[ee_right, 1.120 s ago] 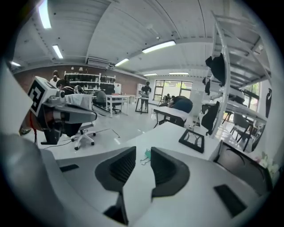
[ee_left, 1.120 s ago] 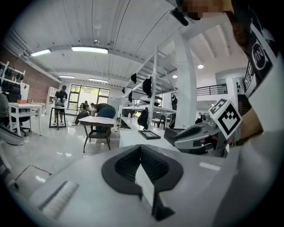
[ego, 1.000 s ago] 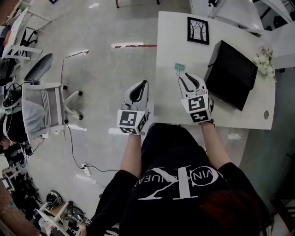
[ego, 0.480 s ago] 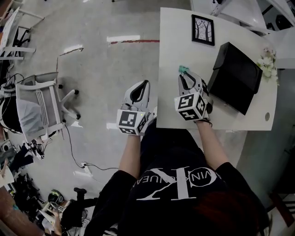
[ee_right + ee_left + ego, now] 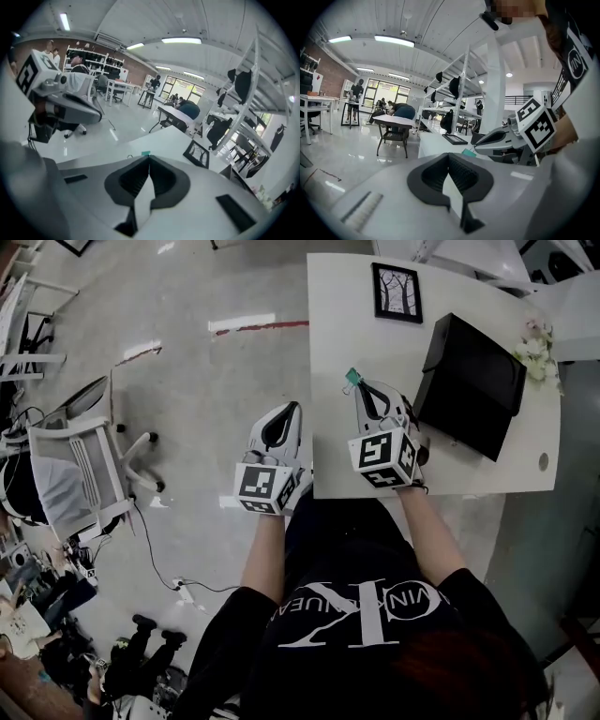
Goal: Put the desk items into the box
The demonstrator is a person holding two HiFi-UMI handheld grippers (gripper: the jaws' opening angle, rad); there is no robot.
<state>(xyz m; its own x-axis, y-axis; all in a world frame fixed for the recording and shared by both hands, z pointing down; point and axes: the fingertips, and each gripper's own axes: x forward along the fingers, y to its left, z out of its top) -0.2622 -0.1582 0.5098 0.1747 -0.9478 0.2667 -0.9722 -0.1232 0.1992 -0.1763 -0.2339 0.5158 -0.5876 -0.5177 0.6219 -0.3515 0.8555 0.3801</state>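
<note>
A small green binder clip (image 5: 352, 378) lies on the white desk (image 5: 337, 315) near its left edge. My right gripper (image 5: 362, 389) is shut, and its tips sit right at the clip; in the right gripper view the clip (image 5: 145, 153) peeks out just past the closed right gripper (image 5: 149, 157). A black box (image 5: 469, 385) lies to the right of that gripper. My left gripper (image 5: 294, 408) is shut and empty, held off the desk's left edge over the floor. In the left gripper view, the left gripper (image 5: 449, 154) points toward the clip (image 5: 468, 151).
A black-framed picture (image 5: 397, 292) lies at the desk's far side, and a small bunch of flowers (image 5: 534, 345) at its right edge. An office chair (image 5: 80, 470) stands on the floor to the left. More desks and people are far off in the room.
The right gripper has moved forward until its tips reach the green clip. The head view has shifted a little. The left gripper has barely moved.
</note>
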